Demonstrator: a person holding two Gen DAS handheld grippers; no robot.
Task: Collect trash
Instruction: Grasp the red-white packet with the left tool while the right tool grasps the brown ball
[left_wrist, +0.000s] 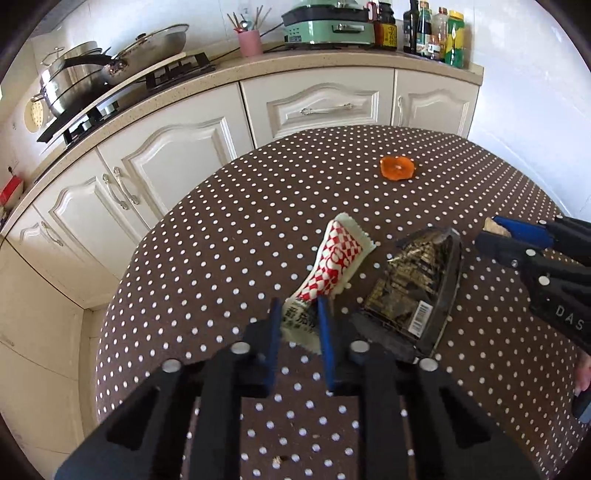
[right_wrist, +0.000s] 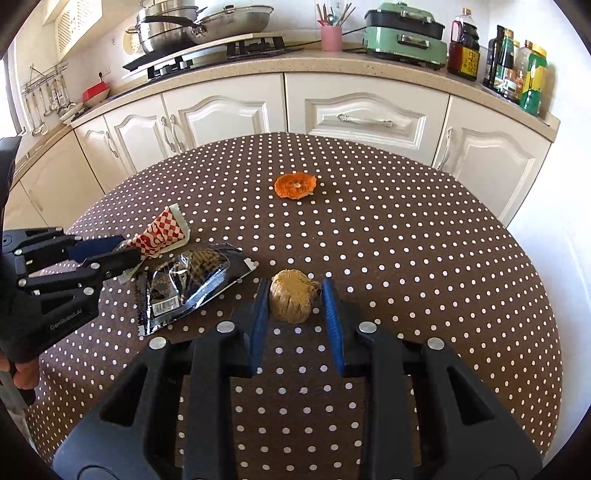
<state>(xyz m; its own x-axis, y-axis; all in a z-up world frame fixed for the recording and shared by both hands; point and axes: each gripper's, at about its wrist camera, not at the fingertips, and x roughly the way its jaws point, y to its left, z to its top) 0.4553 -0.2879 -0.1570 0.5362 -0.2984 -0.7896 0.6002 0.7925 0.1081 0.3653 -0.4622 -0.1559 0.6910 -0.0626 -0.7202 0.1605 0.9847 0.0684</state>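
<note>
A red-and-white checkered wrapper (left_wrist: 334, 271) lies on the dotted table (left_wrist: 258, 206). My left gripper (left_wrist: 299, 317) is shut on its near end; it also shows in the right wrist view (right_wrist: 127, 249) with the wrapper (right_wrist: 162, 234). A black-and-gold wrapper (left_wrist: 413, 288) (right_wrist: 192, 284) lies beside it. A tan crumpled lump (right_wrist: 291, 295) sits between the fingers of my right gripper (right_wrist: 293, 295), which stand slightly apart from it. The right gripper (left_wrist: 487, 232) shows in the left wrist view with the lump's tip behind it. An orange peel (left_wrist: 398, 168) (right_wrist: 295, 185) lies farther back.
Cream cabinets (right_wrist: 362, 118) and a counter run behind the table, with pans (right_wrist: 192, 26), a pink utensil cup (right_wrist: 331, 37), a green appliance (right_wrist: 404, 35) and bottles (right_wrist: 517, 66). The table edge (left_wrist: 122, 280) drops off at left.
</note>
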